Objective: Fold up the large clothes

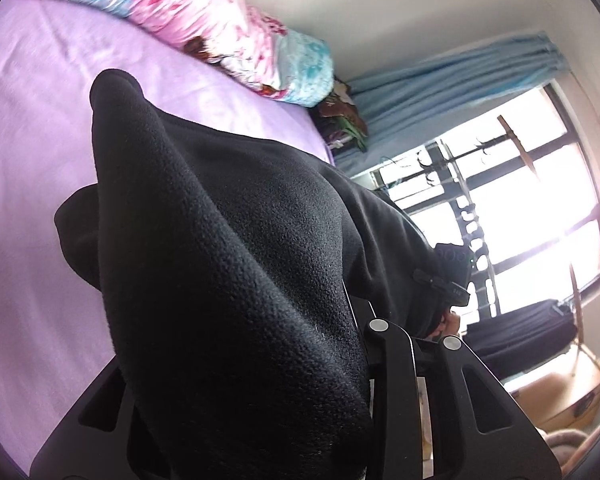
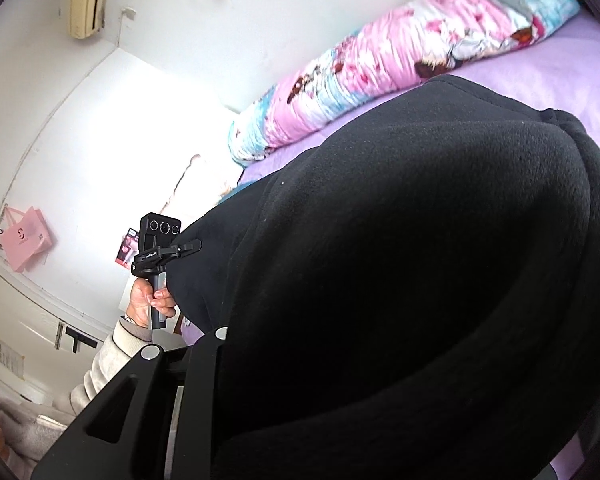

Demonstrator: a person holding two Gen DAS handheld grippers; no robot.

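1. Left gripper [image 1: 364,360]: jaws nearly together, clamped on a bunch of the black fleece garment [image 1: 228,280]. The cloth drapes over the fingers and covers the tips, so the pinch itself can't be seen.
2. Right gripper [image 2: 220,360]: same deal, closed down on the same fleece [image 2: 420,280], with fabric bulging over most of that camera's view.
3. The left wrist view catches the other gripper further along the garment's edge, a hand [image 1: 446,324] under it. The right wrist view shows a hand [image 2: 148,300] in a pale sleeve [image 2: 108,360] on the handle of the left tool.
4. The fleece hangs stretched between the two tools, up off the lilac bedsheet [image 1: 40,160]; one dark end trails lower over the sheet.
5. Behind it, a pink-and-blue floral duvet [image 1: 228,28] is rolled along the wall side of the bed.
6. Further out: blue curtain [image 1: 440,92] by a bright window [image 1: 540,208], and a pink paper bag [image 2: 24,240] on the white wall.
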